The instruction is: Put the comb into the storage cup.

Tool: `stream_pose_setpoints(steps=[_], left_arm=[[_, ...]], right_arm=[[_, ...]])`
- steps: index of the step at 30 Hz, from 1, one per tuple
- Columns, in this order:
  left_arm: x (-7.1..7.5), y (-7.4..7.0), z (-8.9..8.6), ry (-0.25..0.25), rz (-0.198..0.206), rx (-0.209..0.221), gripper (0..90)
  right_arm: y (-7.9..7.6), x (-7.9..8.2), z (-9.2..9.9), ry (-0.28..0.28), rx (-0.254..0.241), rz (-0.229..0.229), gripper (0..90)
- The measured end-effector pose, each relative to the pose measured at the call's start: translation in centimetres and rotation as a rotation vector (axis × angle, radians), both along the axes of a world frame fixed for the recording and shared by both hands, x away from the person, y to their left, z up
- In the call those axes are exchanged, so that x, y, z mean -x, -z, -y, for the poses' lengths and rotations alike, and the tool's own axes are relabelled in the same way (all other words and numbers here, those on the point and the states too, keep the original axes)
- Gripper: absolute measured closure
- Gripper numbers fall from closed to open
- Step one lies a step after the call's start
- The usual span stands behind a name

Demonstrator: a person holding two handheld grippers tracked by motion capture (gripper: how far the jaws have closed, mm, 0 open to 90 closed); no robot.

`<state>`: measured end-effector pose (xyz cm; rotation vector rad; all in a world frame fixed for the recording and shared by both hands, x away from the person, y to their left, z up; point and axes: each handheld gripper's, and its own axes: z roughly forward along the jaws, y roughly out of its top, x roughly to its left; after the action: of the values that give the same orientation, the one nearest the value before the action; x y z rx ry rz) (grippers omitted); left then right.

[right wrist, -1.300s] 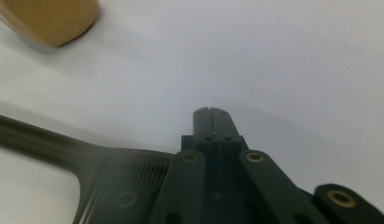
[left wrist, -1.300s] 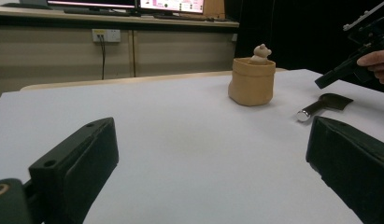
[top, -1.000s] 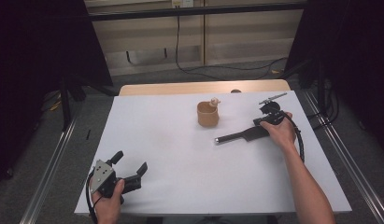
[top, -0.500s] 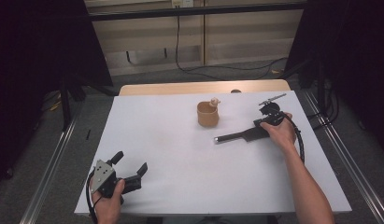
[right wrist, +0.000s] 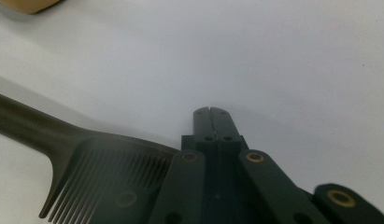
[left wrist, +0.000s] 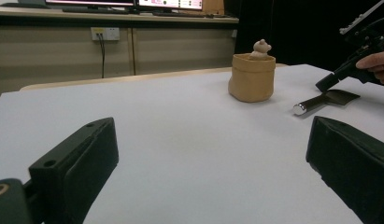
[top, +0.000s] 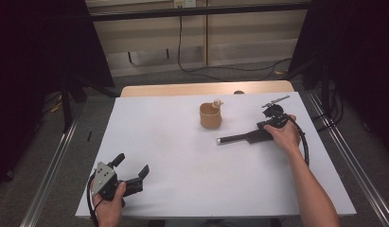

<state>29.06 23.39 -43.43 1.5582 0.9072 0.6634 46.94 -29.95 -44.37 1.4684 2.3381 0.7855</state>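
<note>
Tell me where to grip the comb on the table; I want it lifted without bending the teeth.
Probably best to take the comb by its long thin handle, coming straight down with one jaw on each side. It lies flat on the white table, handle pointing away from the right gripper, whose jaws are shut beside the toothed end. The teeth are fine and look easy to bend.
</note>
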Motion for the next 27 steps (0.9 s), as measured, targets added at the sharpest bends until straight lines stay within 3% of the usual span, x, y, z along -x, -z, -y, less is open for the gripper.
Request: stream_pose_setpoints(steps=[17, 27], left_arm=[[0.24, -0.14, -0.31, -0.008, 0.011, 0.011, 2.5], [0.34, -0.21, -0.34, -0.004, 0.009, 0.012, 2.5]], right_arm=[[-0.14, 0.4, -0.29, -0.037, 0.016, -0.004, 90.0], [-0.17, 0.82, -0.28, -0.031, 0.014, -0.007, 90.0]])
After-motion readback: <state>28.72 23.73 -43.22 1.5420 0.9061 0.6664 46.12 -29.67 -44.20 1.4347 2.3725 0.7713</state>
